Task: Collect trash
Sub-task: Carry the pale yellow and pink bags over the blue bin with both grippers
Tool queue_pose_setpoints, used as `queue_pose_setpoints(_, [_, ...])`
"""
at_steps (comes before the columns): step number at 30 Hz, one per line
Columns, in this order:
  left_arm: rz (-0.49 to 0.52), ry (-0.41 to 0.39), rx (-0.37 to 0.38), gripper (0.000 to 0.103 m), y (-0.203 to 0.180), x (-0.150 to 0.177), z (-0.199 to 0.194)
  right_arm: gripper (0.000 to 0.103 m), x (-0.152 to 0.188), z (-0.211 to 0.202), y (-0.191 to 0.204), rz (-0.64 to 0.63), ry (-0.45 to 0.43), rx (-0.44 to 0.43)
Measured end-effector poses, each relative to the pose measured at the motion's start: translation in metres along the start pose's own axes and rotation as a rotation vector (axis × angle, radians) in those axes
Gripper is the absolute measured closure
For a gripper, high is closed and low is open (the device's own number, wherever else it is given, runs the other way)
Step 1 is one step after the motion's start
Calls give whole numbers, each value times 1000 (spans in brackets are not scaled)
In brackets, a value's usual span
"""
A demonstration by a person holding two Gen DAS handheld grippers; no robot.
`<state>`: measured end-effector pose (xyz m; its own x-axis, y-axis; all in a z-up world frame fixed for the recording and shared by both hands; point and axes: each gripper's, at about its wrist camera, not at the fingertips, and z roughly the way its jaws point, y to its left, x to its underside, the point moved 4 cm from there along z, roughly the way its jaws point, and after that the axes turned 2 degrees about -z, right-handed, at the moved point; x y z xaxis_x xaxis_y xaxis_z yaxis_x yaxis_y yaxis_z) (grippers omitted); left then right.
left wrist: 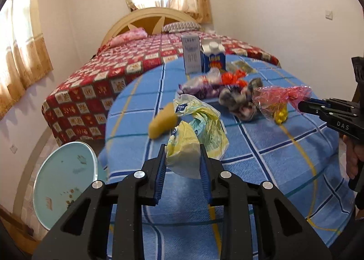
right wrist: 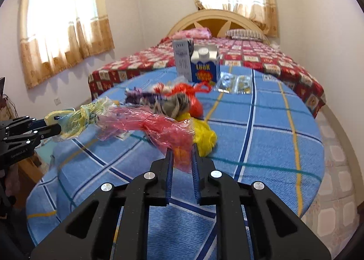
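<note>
Crinkly plastic is what both tools have hold of, so the step in hand looks like lifting two pieces of trash off the counter (right wrist: 284, 128) at once. To do it well, I judge each film should be raised slowly and straight, since thin bags slip from a shallow pinch and can drag neighbours along. The left gripper (left wrist: 182, 157) has its fingers clamped on a bunched pale yellow-green bag (left wrist: 195, 137), whose far end trails toward a blurred yellow lump (left wrist: 162, 121) on the blue checked cloth. The right gripper (right wrist: 183, 157) has its fingers nearly together, pinching the near end of a pink cellophane wrapper (right wrist: 157, 128) that lies against a yellow scrap (right wrist: 204, 137); that scrap could ride up with it. Behind these lie a grey-mottled wad (right wrist: 177, 103), an orange bag (right wrist: 193, 91), a milk carton (right wrist: 204, 66) and a grey box (right wrist: 182, 57), still to collect. Both tools point forward and moderately down across the counter, the left one at its left edge, the right nearer the middle.
</note>
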<state>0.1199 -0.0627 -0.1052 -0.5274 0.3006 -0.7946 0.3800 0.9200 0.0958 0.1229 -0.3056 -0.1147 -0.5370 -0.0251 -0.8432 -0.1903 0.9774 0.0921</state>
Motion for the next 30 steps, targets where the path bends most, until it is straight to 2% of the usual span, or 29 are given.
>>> queue_pose_setpoints(4, [-4, -32, -20, 76, 10, -5, -18, 88, -9, -4, 3, 8, -10, -2])
queue_pose_setpoints(10, [-26, -50, -92, 76, 41, -7, -35, 87, -26, 1, 19, -15, -15, -22])
queue_pose_setpoints(22, [-121, 10, -279, 76, 119, 19, -40, 87, -57, 49, 86, -131, -8, -98])
queue_pose_setpoints(30, [-183, 43, -357, 76, 158, 35, -40, 87, -73, 79, 134, -216, -1, -146])
